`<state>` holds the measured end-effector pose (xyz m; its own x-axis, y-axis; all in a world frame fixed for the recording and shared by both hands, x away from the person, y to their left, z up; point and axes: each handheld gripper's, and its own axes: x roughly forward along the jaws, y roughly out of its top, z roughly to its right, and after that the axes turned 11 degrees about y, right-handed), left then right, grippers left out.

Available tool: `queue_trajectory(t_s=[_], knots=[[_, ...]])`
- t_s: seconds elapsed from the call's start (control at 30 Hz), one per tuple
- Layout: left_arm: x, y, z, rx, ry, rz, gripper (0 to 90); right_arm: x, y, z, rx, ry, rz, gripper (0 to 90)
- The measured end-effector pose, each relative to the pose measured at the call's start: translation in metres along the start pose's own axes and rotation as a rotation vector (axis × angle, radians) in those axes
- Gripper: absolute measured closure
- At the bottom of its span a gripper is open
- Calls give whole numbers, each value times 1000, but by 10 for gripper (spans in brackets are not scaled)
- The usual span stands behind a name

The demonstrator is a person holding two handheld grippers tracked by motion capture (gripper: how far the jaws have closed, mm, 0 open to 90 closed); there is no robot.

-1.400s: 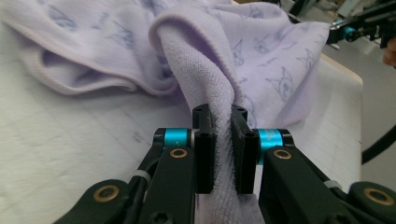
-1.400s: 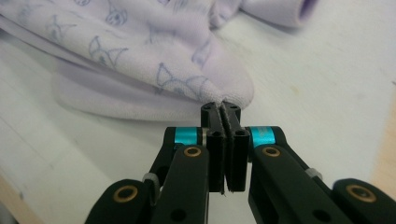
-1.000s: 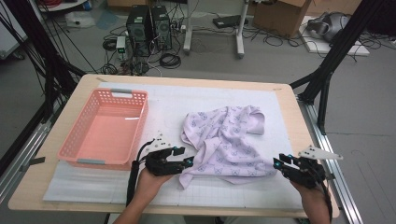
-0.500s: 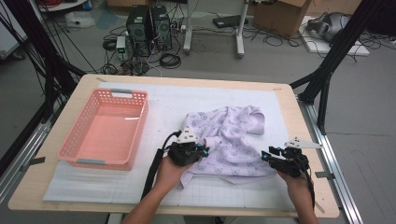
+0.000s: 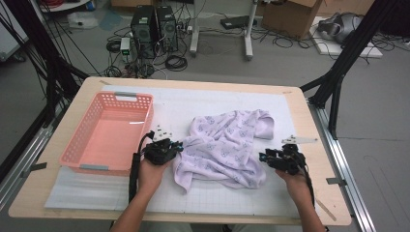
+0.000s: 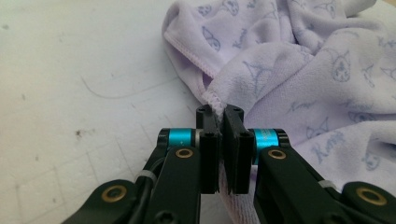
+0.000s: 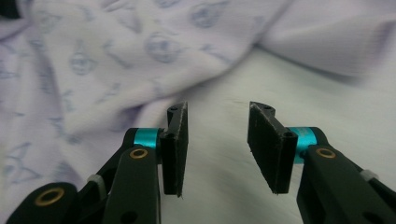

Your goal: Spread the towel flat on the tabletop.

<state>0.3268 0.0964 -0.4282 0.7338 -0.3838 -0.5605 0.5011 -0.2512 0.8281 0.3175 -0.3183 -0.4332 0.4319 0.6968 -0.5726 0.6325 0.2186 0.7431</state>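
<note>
A lilac towel (image 5: 222,145) with a blue cartoon print lies crumpled on the white mat. My left gripper (image 5: 180,145) is at its left edge, shut on the stitched hem (image 6: 214,99), which runs between the pressed pads; the towel (image 6: 303,70) spreads beyond the left gripper (image 6: 219,112). My right gripper (image 5: 263,156) sits low at the towel's right side. In the right gripper view the right gripper (image 7: 217,112) is open. Its jaws have just been opening, with bare mat between them and the towel (image 7: 116,56) to the left and ahead.
A pink plastic basket (image 5: 94,167), empty, stands on the left of the table, close beside my left hand. The white gridded mat (image 5: 217,99) covers most of the wooden tabletop. Black frame posts stand at both sides, and cables and computer cases lie on the floor beyond.
My left gripper moved from the front of the mat to the towel's left edge and shut on the hem. My right gripper moved left, closer to the towel's right side.
</note>
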Motion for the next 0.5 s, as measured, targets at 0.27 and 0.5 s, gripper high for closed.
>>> queue_trajectory(t_s=[0.27,0.5], knots=[[4,0,6,4,-45,0,846,42,7,-25,-110,-26,-113,671],[3,0,3,-10,-56,17,846,26,4,-20,-146,-102,-139,900]])
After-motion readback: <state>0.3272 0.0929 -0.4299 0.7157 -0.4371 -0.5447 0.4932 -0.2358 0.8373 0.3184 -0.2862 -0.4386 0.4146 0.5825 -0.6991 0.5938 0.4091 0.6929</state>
